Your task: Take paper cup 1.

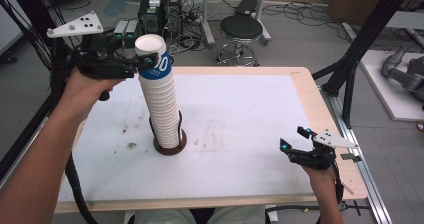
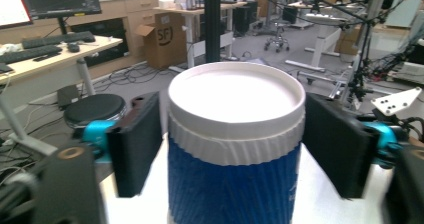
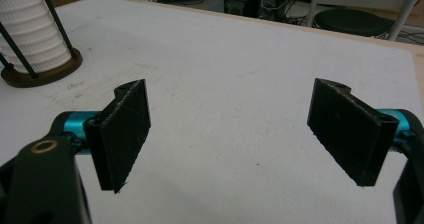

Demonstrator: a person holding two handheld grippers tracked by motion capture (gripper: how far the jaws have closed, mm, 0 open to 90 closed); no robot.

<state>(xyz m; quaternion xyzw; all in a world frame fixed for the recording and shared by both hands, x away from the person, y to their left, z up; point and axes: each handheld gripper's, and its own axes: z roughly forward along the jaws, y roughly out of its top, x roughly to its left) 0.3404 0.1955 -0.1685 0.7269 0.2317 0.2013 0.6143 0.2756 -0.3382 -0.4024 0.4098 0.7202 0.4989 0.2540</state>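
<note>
White surface (image 1: 240,119) under my hands: at left, my left hand-held gripper (image 1: 142,64) has its jaws spread either side of the blue top cup (image 2: 235,149) of the tall cup stack (image 1: 162,109); near right, my right hand-held gripper (image 1: 295,139) hovers spread, holding nothing.

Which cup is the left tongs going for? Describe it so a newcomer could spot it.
On the white table a tall cup stack stands on a brown base. The top cup is the one: blue-sleeved, unlike the white ones below, between the open left tongs.

Grey floor (image 1: 300,39), black stool (image 1: 241,28), tangled cables (image 1: 192,31), cardboard box (image 2: 162,44).
</note>
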